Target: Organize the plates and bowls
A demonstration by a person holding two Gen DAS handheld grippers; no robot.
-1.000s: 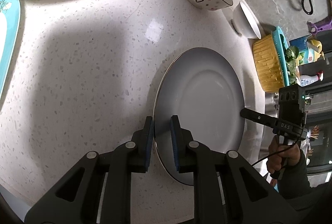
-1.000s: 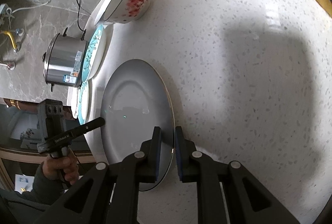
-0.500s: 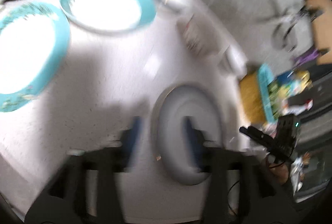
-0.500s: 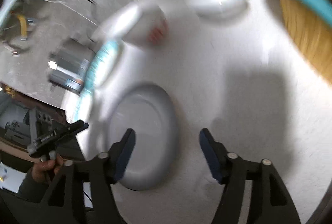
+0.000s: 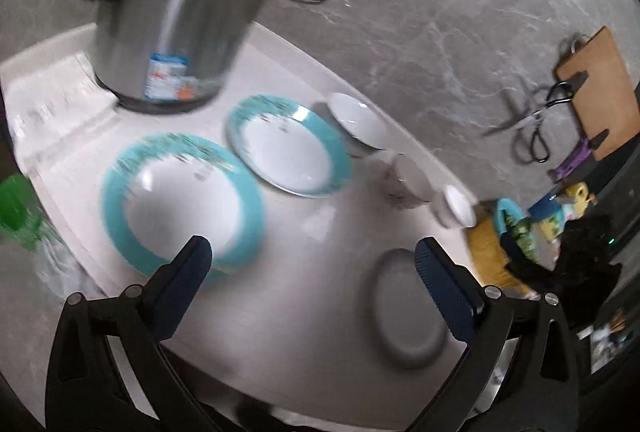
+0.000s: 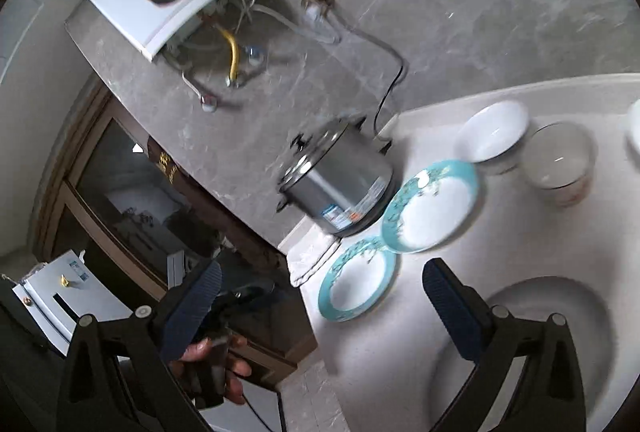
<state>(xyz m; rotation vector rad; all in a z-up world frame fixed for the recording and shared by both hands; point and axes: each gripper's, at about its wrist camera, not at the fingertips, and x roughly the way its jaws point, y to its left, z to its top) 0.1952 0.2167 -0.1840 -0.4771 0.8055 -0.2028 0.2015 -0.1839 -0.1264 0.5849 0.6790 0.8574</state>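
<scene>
A plain white plate (image 5: 408,308) lies flat on the pale counter near its front edge, also at the lower right of the right wrist view (image 6: 560,344). Two teal-rimmed plates (image 5: 180,200) (image 5: 290,144) lie side by side further back, also in the right wrist view (image 6: 356,286) (image 6: 432,204). A white bowl (image 5: 356,120), a patterned bowl (image 5: 408,178) and a small white bowl (image 5: 458,206) stand along the wall. My left gripper (image 5: 312,256) is open and empty, high above the counter. My right gripper (image 6: 320,288) is open and empty, raised off the counter's left side.
A steel pot (image 5: 172,28) with a lid stands at the back left, its cord running up the wall. A yellow basket (image 5: 492,252) with a teal rim sits at the right end. Scissors (image 5: 528,120) and a wooden board (image 5: 600,88) hang on the marble wall.
Both grippers let go of the white plate's rim, opened wide and pulled back and up. The plate now lies flat on the counter.
</scene>
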